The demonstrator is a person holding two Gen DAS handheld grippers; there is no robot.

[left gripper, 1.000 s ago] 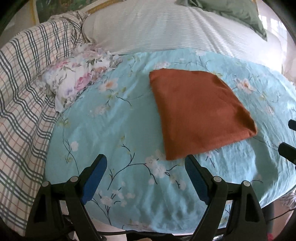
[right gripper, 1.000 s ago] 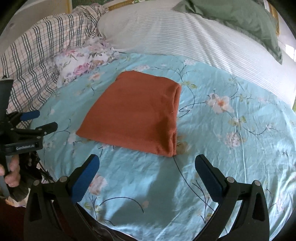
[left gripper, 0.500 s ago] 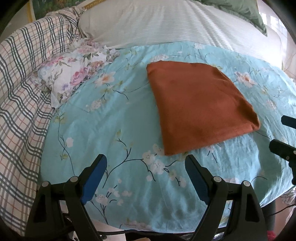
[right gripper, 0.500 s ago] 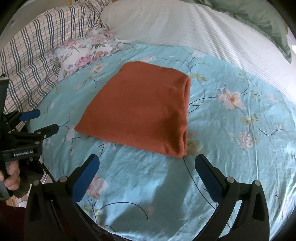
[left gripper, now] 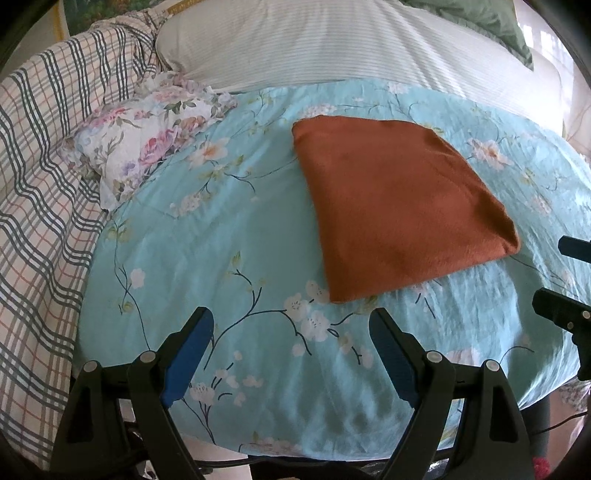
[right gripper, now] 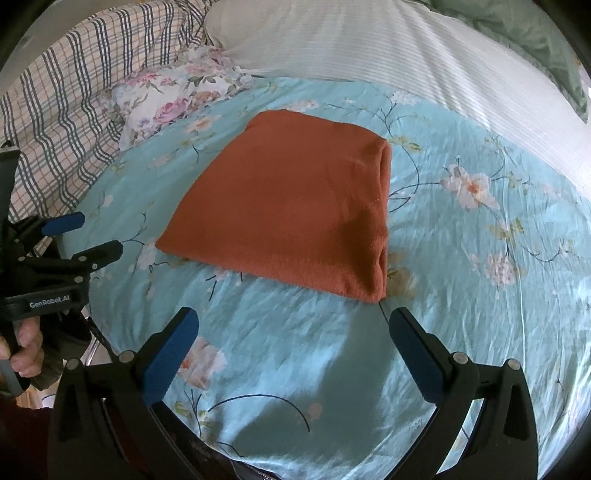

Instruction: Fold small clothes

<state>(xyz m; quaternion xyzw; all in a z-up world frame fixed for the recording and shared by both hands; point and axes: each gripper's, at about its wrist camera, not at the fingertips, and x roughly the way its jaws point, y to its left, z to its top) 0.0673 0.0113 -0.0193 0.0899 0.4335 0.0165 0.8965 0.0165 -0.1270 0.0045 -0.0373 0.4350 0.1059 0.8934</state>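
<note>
A rust-orange garment lies folded into a flat rectangle on the light blue floral sheet. It also shows in the right wrist view, with its thick folded edge on the right. My left gripper is open and empty, hovering above the sheet just short of the garment's near left corner. My right gripper is open and empty, just short of the garment's near edge. The left gripper also shows in the right wrist view, held by a hand at the bed's left edge.
A floral pillowcase lies crumpled at the back left beside a plaid cloth. A white striped duvet and a green pillow lie behind. The bed's front edge is near the grippers.
Both grippers have drawn back and risen slightly from the folded garment. The garment has not moved. Both stay open.
</note>
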